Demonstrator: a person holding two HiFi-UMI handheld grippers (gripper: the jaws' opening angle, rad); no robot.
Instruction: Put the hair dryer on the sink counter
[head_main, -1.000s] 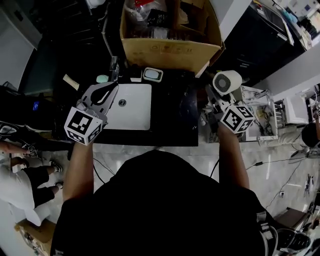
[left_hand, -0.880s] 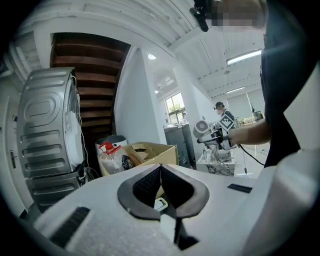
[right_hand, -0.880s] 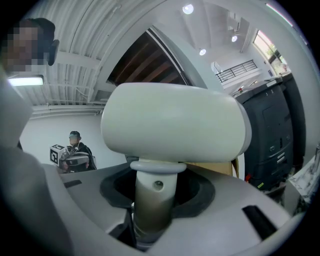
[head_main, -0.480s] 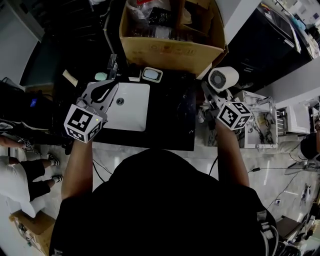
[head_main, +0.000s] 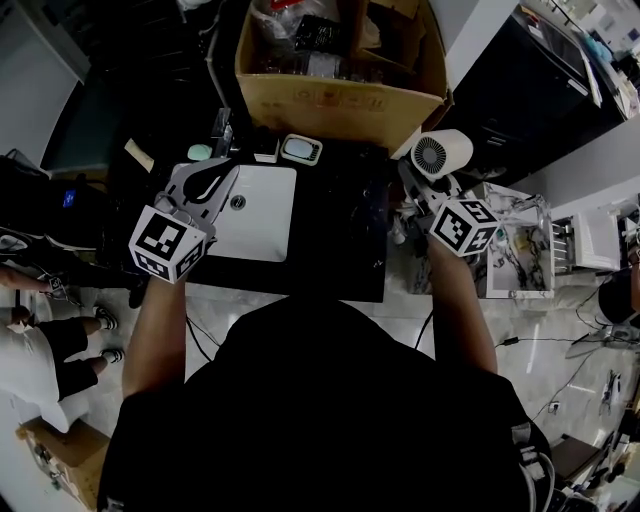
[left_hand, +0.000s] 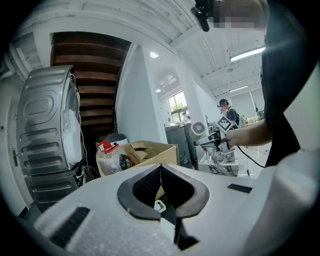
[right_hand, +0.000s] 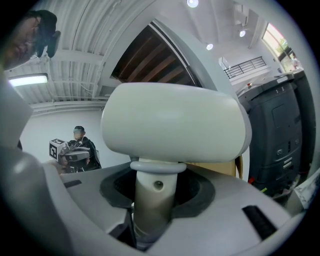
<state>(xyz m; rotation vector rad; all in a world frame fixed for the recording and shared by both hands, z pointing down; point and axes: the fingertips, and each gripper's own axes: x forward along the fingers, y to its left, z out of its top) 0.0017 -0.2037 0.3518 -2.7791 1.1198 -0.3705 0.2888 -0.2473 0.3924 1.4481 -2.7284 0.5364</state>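
The white hair dryer hangs in the air just off the right end of the black sink counter, its round grille facing up. My right gripper is shut on its handle; in the right gripper view the hair dryer's body fills the upper frame and the handle stands between the jaws of the right gripper. My left gripper hovers over the left edge of the white basin, shut with nothing in it. In the left gripper view the tips of the left gripper touch, and the hair dryer shows far off.
An open cardboard box of clutter stands behind the counter. A small white device, a green item and a faucet line the counter's back edge. A white rack stands to the right. A person's legs show at left.
My right gripper has carried the hair dryer a little to the left, closer to the counter's right end. The left gripper has hardly moved.
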